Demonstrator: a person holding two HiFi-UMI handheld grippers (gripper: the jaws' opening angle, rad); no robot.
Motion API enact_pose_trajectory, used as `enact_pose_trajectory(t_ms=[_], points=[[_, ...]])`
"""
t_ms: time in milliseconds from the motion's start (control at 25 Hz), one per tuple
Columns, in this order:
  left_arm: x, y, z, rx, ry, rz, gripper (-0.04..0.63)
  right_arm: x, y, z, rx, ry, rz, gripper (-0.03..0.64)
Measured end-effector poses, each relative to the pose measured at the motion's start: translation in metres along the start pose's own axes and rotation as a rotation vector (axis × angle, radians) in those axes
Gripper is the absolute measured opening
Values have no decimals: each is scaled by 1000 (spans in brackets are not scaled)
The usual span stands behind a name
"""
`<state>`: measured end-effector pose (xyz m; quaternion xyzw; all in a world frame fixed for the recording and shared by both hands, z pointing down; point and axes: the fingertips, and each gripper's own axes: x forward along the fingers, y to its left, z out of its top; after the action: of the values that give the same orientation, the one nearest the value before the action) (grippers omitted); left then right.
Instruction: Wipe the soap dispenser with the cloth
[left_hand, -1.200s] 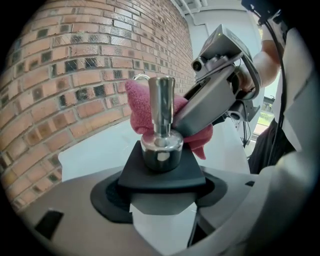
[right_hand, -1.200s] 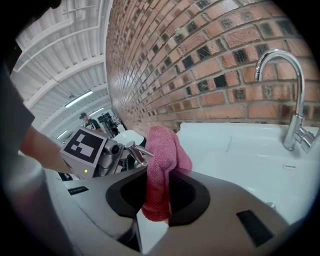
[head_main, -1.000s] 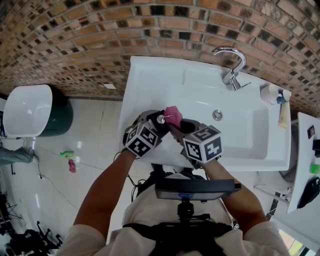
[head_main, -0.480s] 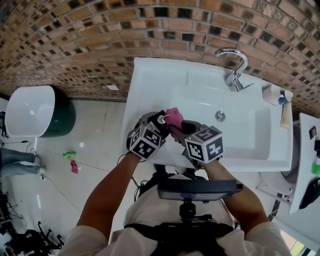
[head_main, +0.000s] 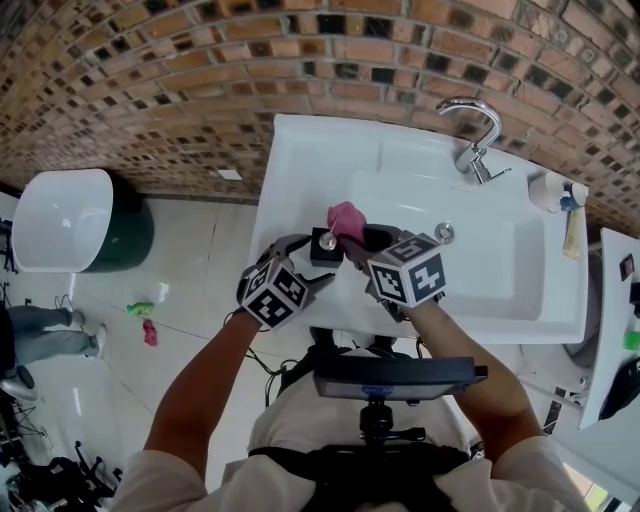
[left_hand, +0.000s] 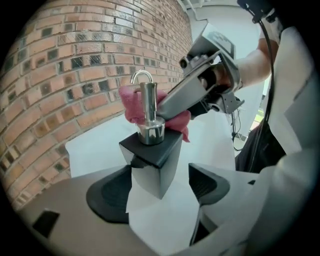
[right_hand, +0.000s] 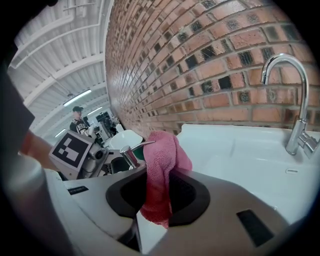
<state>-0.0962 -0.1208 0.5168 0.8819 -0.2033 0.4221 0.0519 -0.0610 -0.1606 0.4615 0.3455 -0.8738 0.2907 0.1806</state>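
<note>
We see the dispenser upright on the flat left ledge of the sink, near the front edge, between the two grippers. The left gripper brackets it from the person's side. Its jaws are apart and have just been opening wider. The dispenser body is between them, but the pads look clear of it on both sides. We read that as a let-go or loose guard, leaving the dispenser to stand on its own.

The right gripper is clamped on the cloth. A bunch sticks up past the jaws, so the soft wad, not hard plastic, meets the dispenser. The wad sits against the pump, behind the spout at the very top. We judge the head is being wiped now, and we can't tell if the body is done.

Materials:
- **Cloth:** pink terry, nubby and limp, and it folds easily.
- **Dispenser:** a square glossy body, pale and reflective. It has a flat black square cap, a shiny metal collar and a thin curved metal spout. It is probably slick, and tippy if shoved sideways with no grip on it.
- **Sink:** white, glazed and smooth.
- **Tap:** chrome and hooked, on the far side, well apart.
- **Wall:** rough brick with dark inset tiles.
- **Gripper pads:** black and ribbed, on grey plastic jaws.
</note>
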Motion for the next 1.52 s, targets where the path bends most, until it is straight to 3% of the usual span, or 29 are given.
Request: enact_pose_trajectory(t_ms=[160, 360, 560, 720, 1000, 1280, 1520], points=[[-10, -1, -11, 39, 4, -32, 396, 7, 7, 4, -35, 15, 20, 107], [-16, 25, -14, 81, -32, -10, 396, 8, 8, 7, -40, 9, 17, 107], [-2, 20, 4, 173, -81, -147, 402, 11, 10, 5, 7, 24, 32, 107], [11, 13, 16, 140, -124, -199, 374, 12, 6, 6, 18, 35, 21, 106], [16, 12, 18, 35, -172, -139, 357, 14, -19, 29, 125, -19, -26, 107], [17, 11, 16, -4, -151, -98, 350, 30, -5, 19, 51, 49, -37, 106], [19, 9, 16, -16, -150, -85, 350, 13, 3, 1, 52, 62, -47, 106]])
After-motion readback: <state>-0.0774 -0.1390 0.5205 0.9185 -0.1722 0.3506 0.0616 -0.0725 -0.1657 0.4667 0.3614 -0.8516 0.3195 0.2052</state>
